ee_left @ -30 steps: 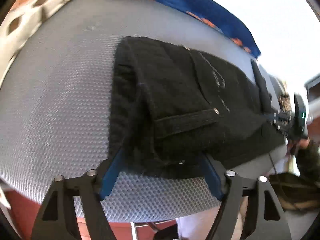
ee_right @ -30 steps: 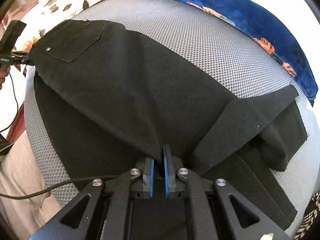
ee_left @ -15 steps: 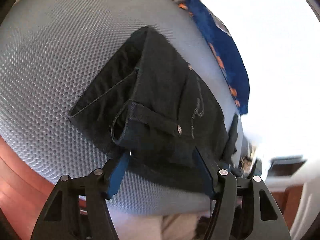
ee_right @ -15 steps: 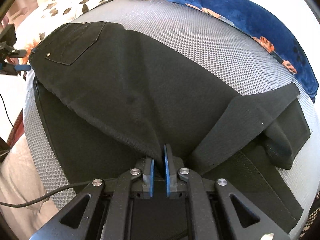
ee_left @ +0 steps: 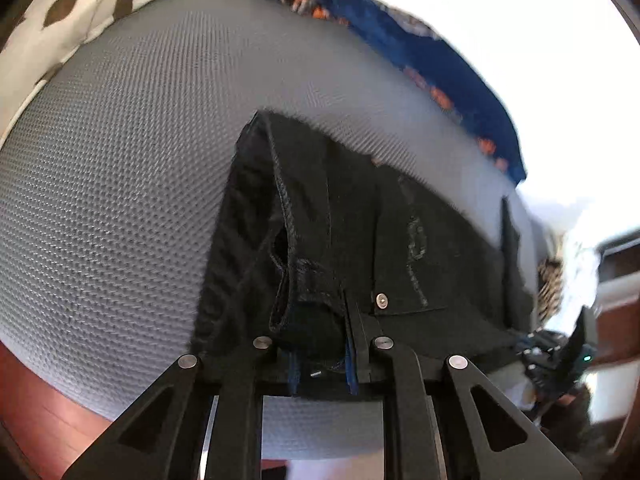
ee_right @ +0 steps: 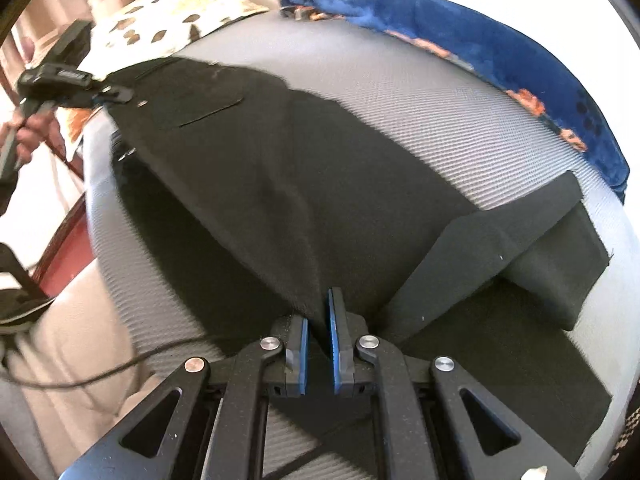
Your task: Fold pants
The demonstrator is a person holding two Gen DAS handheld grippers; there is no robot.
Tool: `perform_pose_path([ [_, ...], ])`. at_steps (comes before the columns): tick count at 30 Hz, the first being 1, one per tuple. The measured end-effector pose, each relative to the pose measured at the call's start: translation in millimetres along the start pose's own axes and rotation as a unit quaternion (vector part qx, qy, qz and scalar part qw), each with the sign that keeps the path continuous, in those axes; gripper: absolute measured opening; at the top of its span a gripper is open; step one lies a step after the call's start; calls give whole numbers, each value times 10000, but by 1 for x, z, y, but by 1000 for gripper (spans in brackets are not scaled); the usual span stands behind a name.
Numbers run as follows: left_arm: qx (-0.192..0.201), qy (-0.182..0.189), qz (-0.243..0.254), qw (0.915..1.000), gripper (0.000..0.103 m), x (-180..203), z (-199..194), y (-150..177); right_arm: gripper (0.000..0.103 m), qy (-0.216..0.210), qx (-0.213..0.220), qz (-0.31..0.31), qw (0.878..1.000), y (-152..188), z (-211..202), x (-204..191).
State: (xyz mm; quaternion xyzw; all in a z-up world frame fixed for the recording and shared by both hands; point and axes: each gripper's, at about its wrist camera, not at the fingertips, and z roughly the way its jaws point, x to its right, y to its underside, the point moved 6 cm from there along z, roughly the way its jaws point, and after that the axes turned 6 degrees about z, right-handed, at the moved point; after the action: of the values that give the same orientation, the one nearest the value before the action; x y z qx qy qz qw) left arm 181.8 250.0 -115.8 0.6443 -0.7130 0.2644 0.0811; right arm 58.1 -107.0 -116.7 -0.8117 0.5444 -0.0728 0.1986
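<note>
Both grippers clamped on pants [ee_right: 304,184]: left gripper [ee_left: 320,354] at waistband, right gripper [ee_right: 318,350] mid-leg. We're lengthwise-folded; crosswise folds remain.

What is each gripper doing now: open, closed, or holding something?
Left gripper: closed on the waistband end of the black pants.
Right gripper: closed on a fold of the black pants.

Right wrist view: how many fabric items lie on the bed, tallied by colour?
Black: 1, the black denim pants, pinched by the right gripper
Blue: 1, the blue orange-patterned blanket
White: 1, the white leaf-print pillow
Grey: 1, the grey mesh bed cover
Total: 4
</note>
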Motion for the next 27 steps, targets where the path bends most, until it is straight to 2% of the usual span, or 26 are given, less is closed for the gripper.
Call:
perform_pose_path([
  [2, -235, -175, 117, 9995, 18, -9, 7, 6, 8, -34, -125, -82, 9999, 9, 6, -10],
  [4, -324, -166, 76, 9993, 18, -14, 14, 13, 8, -126, -285, -76, 9995, 21, 16, -18],
  [7, -263, -107, 100, 9995, 19, -16, 11, 21, 8, -147, -410, -12, 9991, 29, 24, -20],
  [10, -182, -374, 329, 9986, 23, -26, 3, 35, 8, -193, -418, 142, 9988, 28, 26, -17],
  [13, -29, -553, 366, 9978, 25, -11, 8, 34, 8, -153, -399, 124, 9990, 26, 29, -16],
  [17, 80, -895, 365, 9953, 43, -9, -8, 49, 9, -180, -358, 233, 9989, 25, 27, -16],
  [18, 92, -996, 384, 9942, 51, -8, -13, 51, 12, -189, -350, 241, 9989, 24, 27, -15],
  [19, 127, -1069, 406, 9934, 55, -8, -19, 54, 20, -247, -323, 270, 9988, 25, 25, -16],
  [20, 194, -1214, 457, 9914, 58, -8, -29, 57, 27, -277, -308, 288, 9987, 24, 24, -15],
  [21, 244, -1440, 507, 9880, 58, -13, -33, 58, 42, -226, -269, 313, 9989, 24, 21, -14],
  [22, 329, -1787, 627, 9813, 58, -13, -43, 61, 46, -247, -209, 308, 9990, 24, 18, -13],
  [25, 766, -2389, 1021, 9626, 58, -1, -67, 55, 46, -290, -8, 305, 9991, 24, 2, -10],
  [27, 1147, -2557, 1458, 9488, 58, 19, -86, 59, 46, -395, 128, 338, 9986, 27, -12, -6],
])
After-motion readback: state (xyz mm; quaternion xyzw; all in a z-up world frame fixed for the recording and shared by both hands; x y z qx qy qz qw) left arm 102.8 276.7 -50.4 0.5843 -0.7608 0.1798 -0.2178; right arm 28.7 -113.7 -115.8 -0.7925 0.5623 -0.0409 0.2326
